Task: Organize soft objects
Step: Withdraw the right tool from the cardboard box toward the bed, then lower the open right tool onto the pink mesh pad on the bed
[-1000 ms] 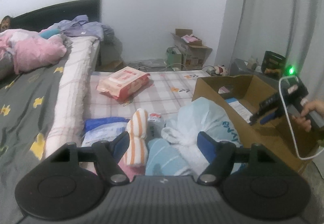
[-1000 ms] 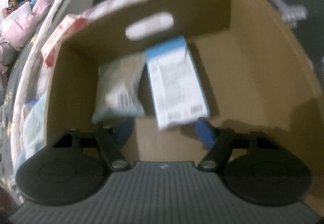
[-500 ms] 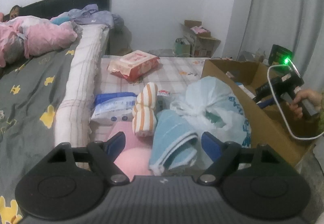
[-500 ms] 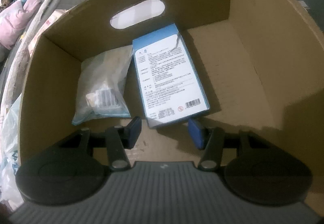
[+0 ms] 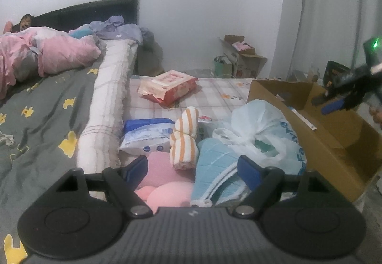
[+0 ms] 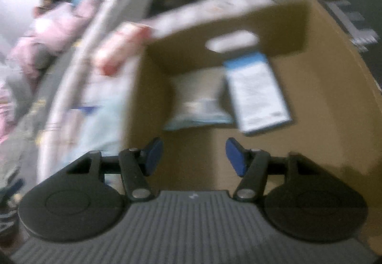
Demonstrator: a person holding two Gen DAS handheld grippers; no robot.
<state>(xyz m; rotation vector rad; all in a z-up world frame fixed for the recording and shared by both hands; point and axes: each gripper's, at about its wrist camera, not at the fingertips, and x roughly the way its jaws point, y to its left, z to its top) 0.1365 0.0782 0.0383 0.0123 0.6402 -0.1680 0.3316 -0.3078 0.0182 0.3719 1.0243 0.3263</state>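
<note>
Both grippers have shifted since the earlier frames. Left gripper (image 5: 192, 168): it has eased forward and slightly down over the pile of soft goods on the low mattress (image 5: 214, 87), and its jaws, which were opening a moment ago, now stand wide with nothing pressed between the pads. Directly below and between its fingers lie a pink plush item (image 5: 164, 190) and a folded light-blue towel (image 5: 217, 168); an orange-striped rolled towel (image 5: 185, 137) sits just beyond, touching both. A blue-and-white soft pack (image 5: 145, 132) lies to the left of the roll, a red-and-pink wipes pack (image 5: 167, 87) further back, and a pale plastic bag (image 5: 262, 130) rests against the cardboard box (image 5: 334, 152) at the right.

Right gripper (image 6: 194, 154): it has lifted up and away from the box interior, the view now blurred by motion. Its jaws have just been reopening and stand at a middling gap, empty. On the box floor (image 6: 310, 97) remain a blue-edged flat packet (image 6: 255, 94) and a clear-wrapped pack (image 6: 198, 101), lying side by side.

Assessment: a deposit into the box appears complete, and the left gripper looks positioned for the next pick, probably the light-blue towel or the plush. Most of the pile is still unsorted.
</note>
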